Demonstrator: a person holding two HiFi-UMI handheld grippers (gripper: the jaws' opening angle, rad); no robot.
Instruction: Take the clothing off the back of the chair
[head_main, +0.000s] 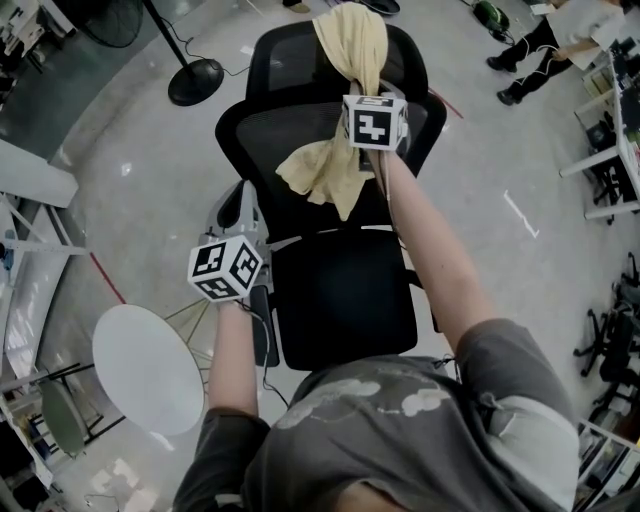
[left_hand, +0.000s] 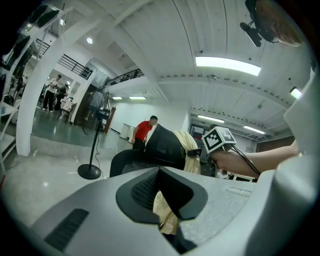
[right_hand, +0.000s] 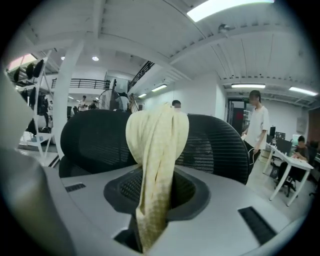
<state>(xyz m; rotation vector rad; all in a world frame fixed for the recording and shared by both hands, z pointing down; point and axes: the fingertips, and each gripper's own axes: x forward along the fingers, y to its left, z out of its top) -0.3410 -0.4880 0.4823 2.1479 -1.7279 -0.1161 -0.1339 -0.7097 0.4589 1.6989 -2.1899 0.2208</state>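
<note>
A pale yellow cloth (head_main: 350, 50) hangs over the headrest of a black mesh office chair (head_main: 290, 60), and its lower end (head_main: 325, 175) lies loose against the backrest. My right gripper (head_main: 368, 98) is at the front of the headrest, shut on the bunched cloth (right_hand: 157, 150), which runs down into the gap between its jaws (right_hand: 150, 220). My left gripper (head_main: 240, 200) is by the chair's left armrest, apart from the cloth. Its jaws (left_hand: 167, 220) stand slightly parted with nothing gripped; a bit of cloth shows beyond them.
A floor fan's round base (head_main: 195, 80) stands behind the chair to the left. A white round table (head_main: 148, 368) is at my left. Seated people (head_main: 545, 50) and desks (head_main: 610, 160) are at the right. A person in red (left_hand: 145, 131) stands beyond the chair.
</note>
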